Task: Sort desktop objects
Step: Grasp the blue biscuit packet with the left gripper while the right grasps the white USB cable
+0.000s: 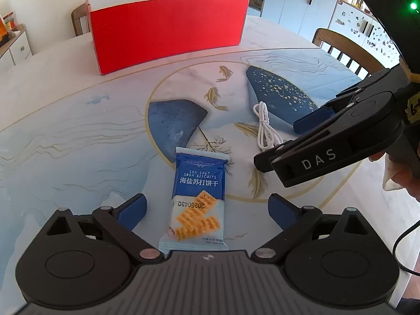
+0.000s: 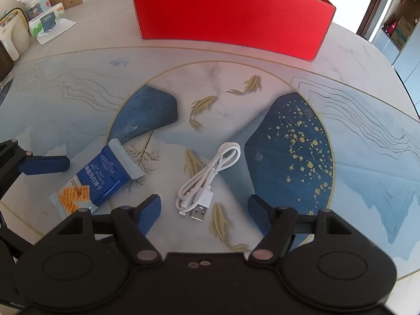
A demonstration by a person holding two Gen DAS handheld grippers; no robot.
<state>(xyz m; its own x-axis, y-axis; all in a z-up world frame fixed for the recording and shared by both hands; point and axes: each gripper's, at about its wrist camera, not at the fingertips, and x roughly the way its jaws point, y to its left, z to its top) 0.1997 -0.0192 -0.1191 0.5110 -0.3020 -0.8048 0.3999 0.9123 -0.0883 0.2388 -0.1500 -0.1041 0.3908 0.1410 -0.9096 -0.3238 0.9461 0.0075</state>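
Marble-patterned with painted koi and blue mountains, the table carries everything in a bright dining room. Low over its near edge, the left hand-held gripper points forward with its blue-padded fingers spread wide, the lower end of the biscuit packet lying flat between them, untouched. To the right in the left wrist view, the right hand-held gripper reaches in from the side, tilted down toward the table, held by a hand partly seen at the frame edge. In its own view the right hand-held gripper is likewise spread, with the USB plug end of the white cable lying between its fingertips, not gripped. The cable's bundle stretches away toward the far side, just right of the packet and apart from it. At the far side of the table stands the open red box. Beyond it are wooden chairs, pale blue cabinets on the right and tissue packs at the far left.
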